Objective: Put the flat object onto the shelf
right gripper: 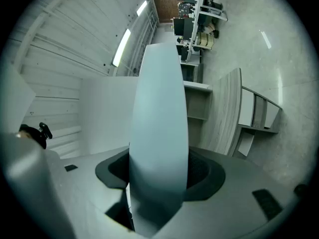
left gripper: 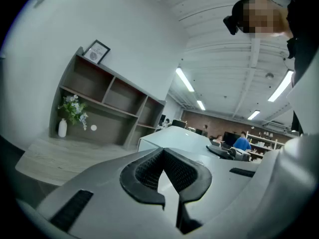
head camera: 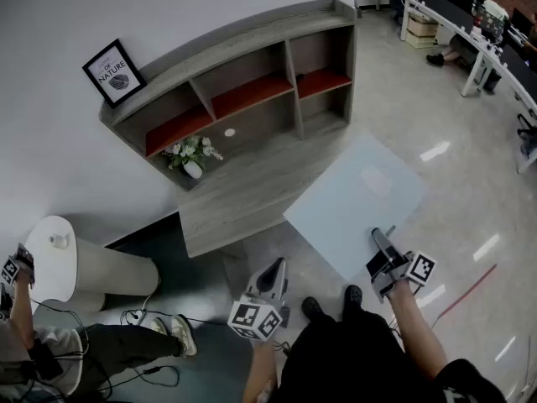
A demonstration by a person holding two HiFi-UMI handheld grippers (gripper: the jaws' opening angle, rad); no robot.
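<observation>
Right gripper (head camera: 379, 240) clamps the pale board (head camera: 357, 204) by its near edge; left gripper (head camera: 275, 269) is closed, empty. Best keep the board level while sliding it onto the shelf (head camera: 235, 49).

Bright, even ceiling strip lights (left gripper: 185, 79); glare streaks on floor (head camera: 436, 150); gripper views fisheye, dark corners, near parts blurred.
</observation>
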